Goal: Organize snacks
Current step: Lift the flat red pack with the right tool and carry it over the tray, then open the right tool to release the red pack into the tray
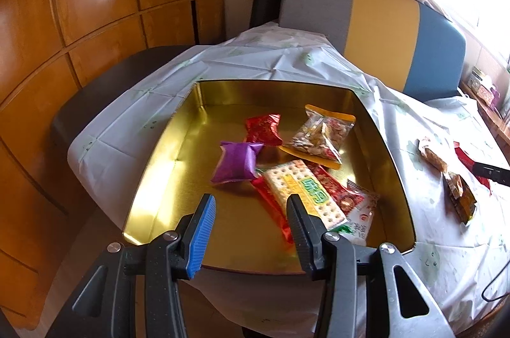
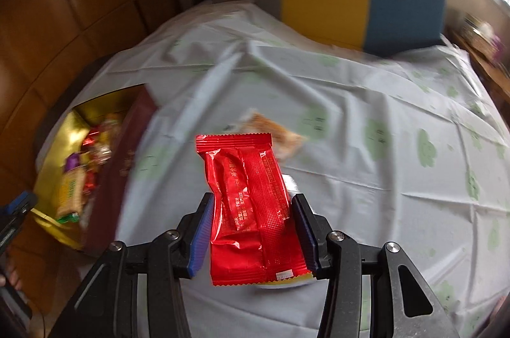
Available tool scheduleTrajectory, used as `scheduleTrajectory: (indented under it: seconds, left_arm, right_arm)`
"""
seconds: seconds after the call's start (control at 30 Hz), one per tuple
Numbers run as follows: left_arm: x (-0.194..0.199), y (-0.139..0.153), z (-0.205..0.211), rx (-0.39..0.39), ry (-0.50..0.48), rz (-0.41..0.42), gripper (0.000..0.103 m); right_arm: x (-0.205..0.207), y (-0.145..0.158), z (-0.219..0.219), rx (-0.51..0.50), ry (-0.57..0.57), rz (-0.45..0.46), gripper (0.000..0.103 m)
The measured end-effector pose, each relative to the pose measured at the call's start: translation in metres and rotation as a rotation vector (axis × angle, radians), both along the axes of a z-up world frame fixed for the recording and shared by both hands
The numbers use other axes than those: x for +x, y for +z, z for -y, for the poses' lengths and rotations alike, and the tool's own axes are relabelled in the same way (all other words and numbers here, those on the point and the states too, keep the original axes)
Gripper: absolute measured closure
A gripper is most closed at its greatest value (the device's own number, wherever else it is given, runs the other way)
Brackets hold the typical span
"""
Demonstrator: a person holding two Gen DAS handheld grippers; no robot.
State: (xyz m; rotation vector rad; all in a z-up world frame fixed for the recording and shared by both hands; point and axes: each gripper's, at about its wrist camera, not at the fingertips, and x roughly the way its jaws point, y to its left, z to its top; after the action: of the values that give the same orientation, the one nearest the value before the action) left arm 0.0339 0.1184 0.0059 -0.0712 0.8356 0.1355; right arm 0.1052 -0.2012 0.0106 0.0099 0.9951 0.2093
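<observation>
My left gripper (image 1: 251, 215) hovers above the near edge of the open gold-lined rectangular tin (image 1: 165, 178), its jaws apart and holding nothing. The tin sits on the white plastic tablecloth with pale green flower prints (image 1: 127, 114). Inside the tin lie several snacks: a purple pillow-shaped packet (image 1: 236, 161), a red patterned pillow packet (image 1: 263, 129) just beyond it, a clear bag of mixed nuts with an orange border (image 1: 320, 135), and a clear-wrapped pack of square crackers with a green label (image 1: 304, 191) resting on top of other red wrappers.

My right gripper (image 2: 251, 226) is clamped on a glossy red foil snack packet (image 2: 247, 204), one jaw pressing each long side, with the packet's serrated far end pointing away from me. The packet is held above the tablecloth (image 2: 366, 210), to the right of the tin (image 2: 57, 153), whose dark red outer wall faces this gripper. A blurred orange-and-clear wrapped snack (image 2: 274, 130) lies on the cloth just beyond the red packet. In the left view, two more clear-wrapped brown snacks (image 1: 446, 175) lie on the cloth to the right of the tin.

A padded chair back with grey, yellow and blue panels (image 1: 382, 25) stands behind the table.
</observation>
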Motion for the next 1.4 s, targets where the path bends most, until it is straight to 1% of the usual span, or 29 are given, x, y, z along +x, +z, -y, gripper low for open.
scheduleTrajectory:
  seconds: [0.17,0.37,0.5,0.6,0.7,0.73,0.8,0.9,0.93,0.97,1.03,1.13,1.23,1.4]
  left_arm:
    - [-0.002,0.001,-0.019,-0.008,0.051,0.006,0.056]
    - [-0.005,-0.001,-0.047,-0.013,0.122,0.007,0.056]
    - [-0.006,-0.006,-0.058,-0.023,0.149,-0.004,0.056]
    - [-0.005,-0.009,-0.061,-0.029,0.151,-0.013,0.056]
    - [-0.005,-0.013,-0.063,-0.034,0.15,-0.02,0.056]
    - [-0.005,-0.014,-0.064,-0.037,0.15,-0.022,0.056]
    - [-0.006,-0.016,-0.065,-0.038,0.153,-0.027,0.056]
    - [-0.005,-0.019,-0.067,-0.043,0.16,-0.036,0.056]
    - [-0.005,-0.019,-0.067,-0.043,0.16,-0.036,0.056]
    - [-0.005,-0.019,-0.067,-0.042,0.16,-0.035,0.056]
    - [-0.006,-0.019,-0.066,-0.04,0.159,-0.035,0.056]
    - [-0.006,-0.018,-0.063,-0.036,0.153,-0.03,0.056]
    - [-0.007,-0.014,-0.058,-0.021,0.14,-0.02,0.056]
    - [-0.009,-0.008,-0.046,0.0,0.108,-0.005,0.056]
  right_arm:
    - [-0.004,0.013,-0.075,0.014,0.187,0.026,0.054]
    - [-0.001,0.017,-0.159,0.0,0.365,0.036,0.054]
    - [0.015,-0.001,-0.199,-0.049,0.404,-0.008,0.054]
    - [0.027,-0.024,-0.225,-0.154,0.407,-0.048,0.054]
    - [0.031,-0.047,-0.245,-0.212,0.444,-0.109,0.054]
    - [0.03,-0.053,-0.25,-0.208,0.452,-0.125,0.054]
    - [0.024,-0.057,-0.256,-0.167,0.482,-0.139,0.054]
    - [0.017,-0.062,-0.26,-0.145,0.501,-0.137,0.053]
    - [0.016,-0.062,-0.259,-0.137,0.495,-0.134,0.05]
    - [0.017,-0.062,-0.256,-0.126,0.486,-0.136,0.05]
    - [0.017,-0.062,-0.248,-0.095,0.464,-0.143,0.043]
    - [0.018,-0.055,-0.235,-0.055,0.431,-0.126,0.036]
    - [0.019,-0.045,-0.222,-0.023,0.406,-0.105,0.032]
    - [0.011,-0.036,-0.211,-0.004,0.379,-0.064,0.032]
